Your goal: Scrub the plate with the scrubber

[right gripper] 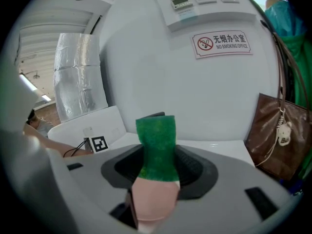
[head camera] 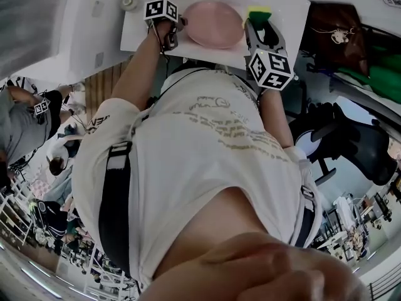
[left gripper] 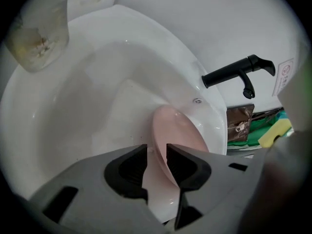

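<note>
The pink plate (head camera: 215,24) sits in the white sink (left gripper: 73,106), its rim btwn the spread, let-go fingers of the left gripper (left gripper: 157,151), while the right gripper (right gripper: 157,167) squeezes the green scrubber (right gripper: 156,145) just beside it, so scrubbing prob. isn't done yet, & a wall sign (right gripper: 222,43) says "NO SMOKING OFFICE".

We find the scene bright and evenly lit, with soft shadows. Small glints sit on the glossy white ceramic sink (left gripper: 73,130) and the pale pink round plate (left gripper: 180,130). Both gripper views bulge strongly and fall to black at the corners. The green scrubber pad (right gripper: 156,145) looks soft; the head view's bottom edge is blurred.
</note>
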Motion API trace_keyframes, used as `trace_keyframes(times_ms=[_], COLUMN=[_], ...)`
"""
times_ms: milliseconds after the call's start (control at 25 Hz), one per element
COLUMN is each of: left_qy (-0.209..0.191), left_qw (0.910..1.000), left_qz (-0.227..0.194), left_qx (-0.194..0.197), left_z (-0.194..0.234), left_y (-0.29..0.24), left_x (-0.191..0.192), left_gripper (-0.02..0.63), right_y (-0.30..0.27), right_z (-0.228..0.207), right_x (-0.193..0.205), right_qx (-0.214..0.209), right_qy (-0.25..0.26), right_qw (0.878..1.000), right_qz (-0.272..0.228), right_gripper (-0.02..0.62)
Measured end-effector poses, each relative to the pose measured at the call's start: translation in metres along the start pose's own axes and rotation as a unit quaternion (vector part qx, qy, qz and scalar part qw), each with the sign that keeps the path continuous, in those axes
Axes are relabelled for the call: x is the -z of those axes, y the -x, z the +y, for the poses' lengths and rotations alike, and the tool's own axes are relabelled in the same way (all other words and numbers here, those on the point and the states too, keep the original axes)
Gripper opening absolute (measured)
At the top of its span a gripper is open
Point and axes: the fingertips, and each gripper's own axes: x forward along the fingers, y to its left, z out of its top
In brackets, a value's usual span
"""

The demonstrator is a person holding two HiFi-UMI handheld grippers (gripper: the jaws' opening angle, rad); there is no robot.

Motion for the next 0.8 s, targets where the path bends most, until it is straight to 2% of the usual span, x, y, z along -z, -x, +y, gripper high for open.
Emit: trace_keyframes(times_ms=[160, 440, 600, 800], left_qy=[0.035, 0.065, 0.100, 0.120], left_qw=[0.9989, 0.9963, 0.9924, 0.9890], left_qz=[0.021, 0.050, 0.047, 0.032], left_qx=[0.025, 0.027, 0.055, 0.080], left_z=[-0.002, -0.001, -0.009, -0.018], left_y=[-0.008, -0.016, -0.016, -0.010], left_x=[0.006, 0.010, 0.012, 0.012], left_gripper=[0.108, 0.071, 0.067, 0.061], right_y=[0.002, 0.007, 0.008, 0.010], right_z=[-0.001, -0.005, -0.009, -0.007], right_x=[0.003, 0.005, 0.007, 0.007], right_qx=[0.006, 0.012, 0.014, 0.010], right_qy=[-0.003, -0.009, -0.010, -0.010], right_qw=[1.000, 1.000, 1.000, 1.000], right_qz=[0.000, -0.003, -0.003, -0.004], right_gripper=[0.202, 0.202, 0.202, 0.202])
